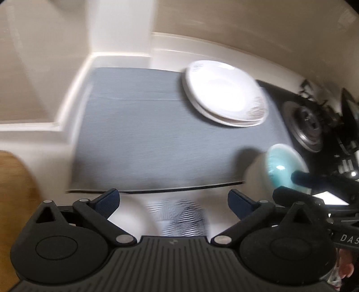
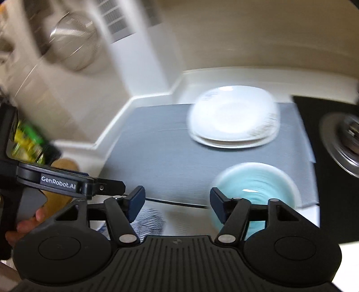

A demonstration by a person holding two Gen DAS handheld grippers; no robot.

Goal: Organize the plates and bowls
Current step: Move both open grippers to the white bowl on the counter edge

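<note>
White plates (image 1: 224, 94) are seen stacked on the grey mat (image 1: 139, 134); a teal bowl (image 2: 255, 186) sits nearby. Both the left gripper (image 1: 174, 202) and right gripper (image 2: 177, 203) are held agape, empty.

A grey mat (image 1: 143, 134) lies flat on the white table (image 1: 67, 125), its far edge near the raised white lip at the wall. Right of the mat is a black gas hob (image 1: 289, 103) with a round metal burner (image 1: 307, 125). A wooden board (image 1: 15, 191) shows at the left edge of the left wrist view. In the right wrist view a metal mesh strainer (image 2: 71, 40) hangs, blurred, at the upper left, beside a white slatted vent (image 2: 116, 20). A striped cloth (image 2: 150, 222) lies at the table's near edge.
</note>
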